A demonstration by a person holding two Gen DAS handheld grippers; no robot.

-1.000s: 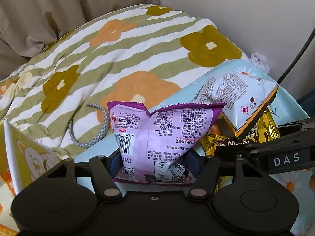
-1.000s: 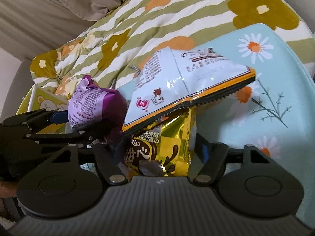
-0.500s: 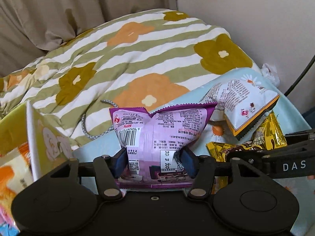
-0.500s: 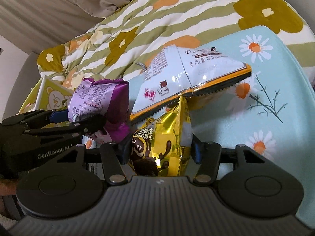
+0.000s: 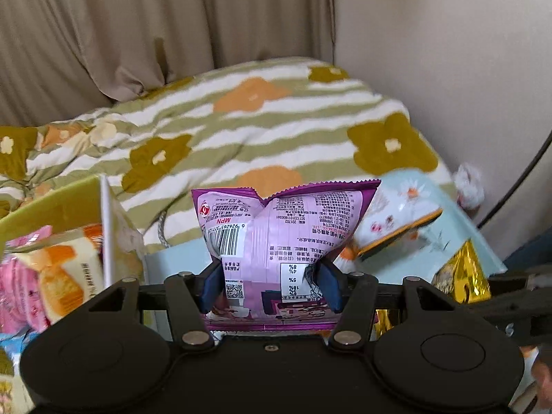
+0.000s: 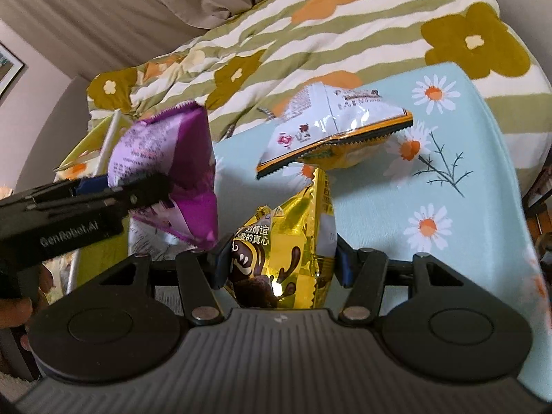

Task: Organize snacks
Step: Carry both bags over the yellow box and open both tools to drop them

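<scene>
A: Item one, purple bag (image 5: 283, 238). Where is it?

B: Lifted, upright, pinched low down between the blue pads (image 5: 211, 284) of the left gripper (image 5: 272, 284). Jaws narrowed onto it, creasing the pack. The yellow box (image 5: 51, 203) sits at nine o'clock from it, with an orange packet (image 5: 65, 276) and a pink packet (image 5: 15, 272) inside.

A: Item two?

B: Gold bag (image 6: 286, 252), held by the right gripper (image 6: 281, 269); jaws drawn in against both its sides, partly closed. It is raised off the daisy cloth (image 6: 459, 207).

A: Left behind?

B: One white bag (image 6: 331, 124) with an orange edge, lying on the cloth at twelve o'clock from the gold one.

A: Stage?

B: Carrying, I'd judge. Next, the purple bag wants swinging toward nine o'clock over the box, then releasing; the gold one likely follows.
</scene>
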